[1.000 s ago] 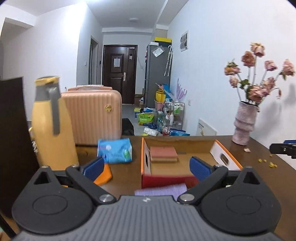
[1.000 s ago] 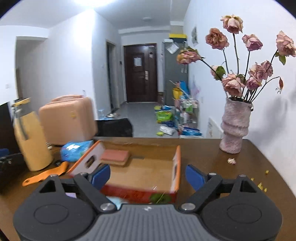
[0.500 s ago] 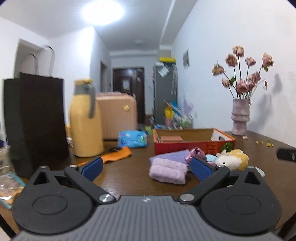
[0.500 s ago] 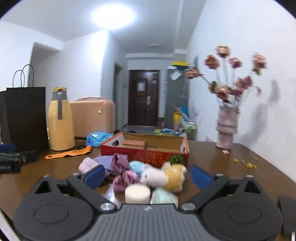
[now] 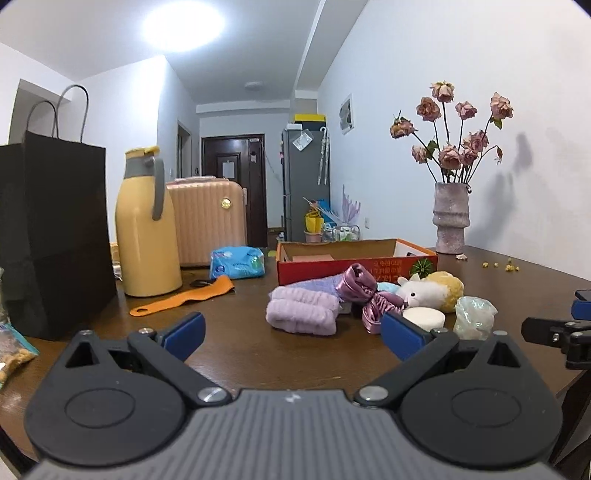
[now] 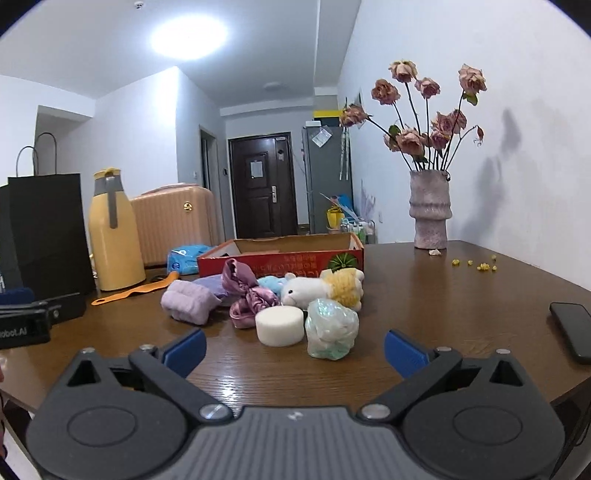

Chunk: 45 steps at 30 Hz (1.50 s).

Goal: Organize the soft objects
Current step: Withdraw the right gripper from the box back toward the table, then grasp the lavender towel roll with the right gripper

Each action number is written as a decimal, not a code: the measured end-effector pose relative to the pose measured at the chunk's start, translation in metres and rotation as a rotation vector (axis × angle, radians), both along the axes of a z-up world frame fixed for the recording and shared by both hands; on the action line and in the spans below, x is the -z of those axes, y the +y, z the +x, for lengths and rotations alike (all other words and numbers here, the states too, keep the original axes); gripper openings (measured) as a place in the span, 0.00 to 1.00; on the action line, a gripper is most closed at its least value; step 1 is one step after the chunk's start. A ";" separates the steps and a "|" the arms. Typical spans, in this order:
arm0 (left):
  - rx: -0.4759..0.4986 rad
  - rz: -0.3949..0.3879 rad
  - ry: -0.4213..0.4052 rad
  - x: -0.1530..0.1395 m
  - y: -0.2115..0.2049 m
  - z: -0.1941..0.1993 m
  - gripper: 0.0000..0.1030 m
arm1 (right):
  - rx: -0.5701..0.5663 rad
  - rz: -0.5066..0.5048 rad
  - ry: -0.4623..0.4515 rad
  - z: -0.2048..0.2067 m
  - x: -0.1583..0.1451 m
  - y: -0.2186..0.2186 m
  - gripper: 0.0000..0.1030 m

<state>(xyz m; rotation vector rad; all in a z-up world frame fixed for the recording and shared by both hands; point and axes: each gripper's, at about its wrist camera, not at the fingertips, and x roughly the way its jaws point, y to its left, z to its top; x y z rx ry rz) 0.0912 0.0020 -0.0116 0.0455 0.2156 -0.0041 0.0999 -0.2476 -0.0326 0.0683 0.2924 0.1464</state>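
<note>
Illumination: one ceiling light (image 5: 183, 25), blown out at upper left in both views. Sharp focus throughout. Fisheye bending and dark vignetting at corners. Soft shadows on right wall; sheen on surface (image 6: 229, 384).

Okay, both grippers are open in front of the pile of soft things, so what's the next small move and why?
Probably ease the right gripper forward around the white sponge round. Its jaws, which have just been opening, stand wide and empty, and the round sits nearest, at the front of the pile, clear to lift toward the red box behind.
</note>
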 end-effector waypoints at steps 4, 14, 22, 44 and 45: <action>0.070 0.029 0.057 0.005 -0.002 0.019 1.00 | -0.004 0.041 0.047 0.021 0.007 -0.002 1.00; 0.008 -0.041 0.191 0.007 0.030 0.110 0.98 | -0.123 0.081 0.094 0.095 0.001 0.032 0.82; 0.082 -0.185 0.301 0.007 0.078 0.222 0.65 | -0.265 0.170 0.280 0.209 0.010 0.103 0.50; 0.226 -0.463 0.451 0.016 0.070 0.132 0.04 | -0.407 0.190 0.407 0.157 -0.011 0.075 0.18; 0.240 -0.484 0.453 0.014 0.066 0.121 0.04 | -0.411 0.198 0.422 0.149 -0.013 0.070 0.18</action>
